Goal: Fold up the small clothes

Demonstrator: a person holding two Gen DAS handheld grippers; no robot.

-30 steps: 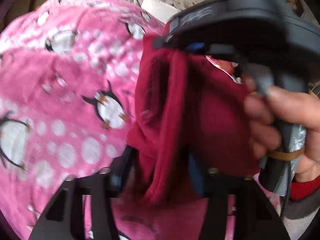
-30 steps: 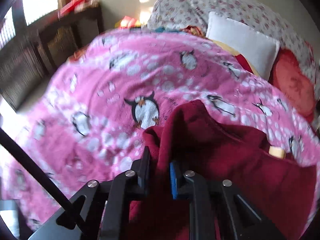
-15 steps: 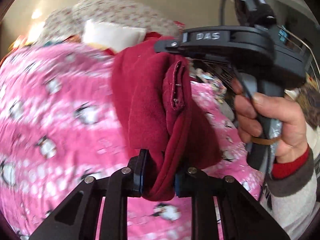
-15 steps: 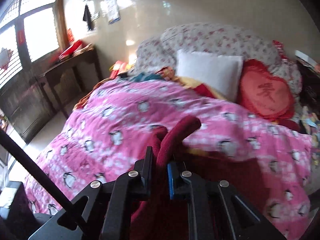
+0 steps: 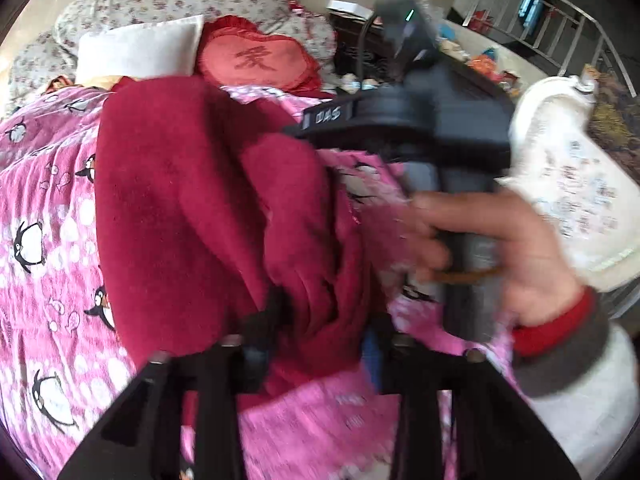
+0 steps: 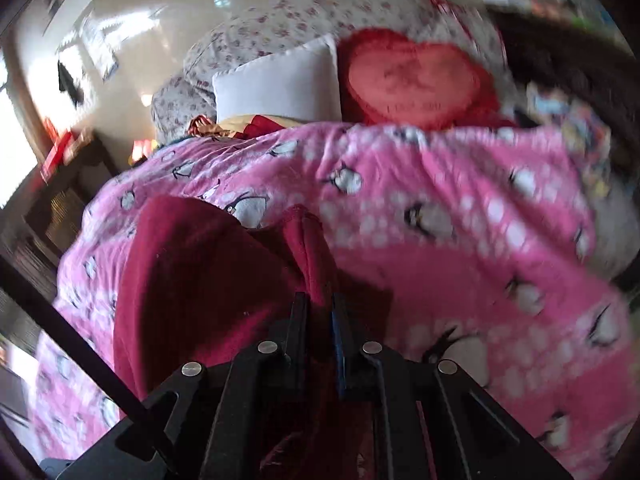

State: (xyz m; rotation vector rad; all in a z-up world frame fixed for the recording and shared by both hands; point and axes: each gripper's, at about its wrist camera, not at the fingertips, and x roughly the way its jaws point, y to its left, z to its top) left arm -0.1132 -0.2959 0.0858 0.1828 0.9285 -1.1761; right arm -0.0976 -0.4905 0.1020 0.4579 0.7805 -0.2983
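Observation:
A dark red fleece garment hangs bunched above the pink penguin blanket. A thick fold of it lies between the fingers of my left gripper; the jaws are opening and the pads look loose on the cloth. In the right wrist view the same garment trails down to the left, and my right gripper is shut on a raised fold of it. The left wrist view also shows the right gripper's black body, blurred, held in a person's hand to the right of the garment.
At the head of the bed lie a white pillow, a red heart cushion and a floral quilt. A dark wooden table stands left of the bed. Clutter and a metal rail are at the right.
Both grippers swung across the bed with the garment, which now hangs lower and more spread. The left jaws narrowed on a fold, then widened. The right gripper stayed shut on the cloth.

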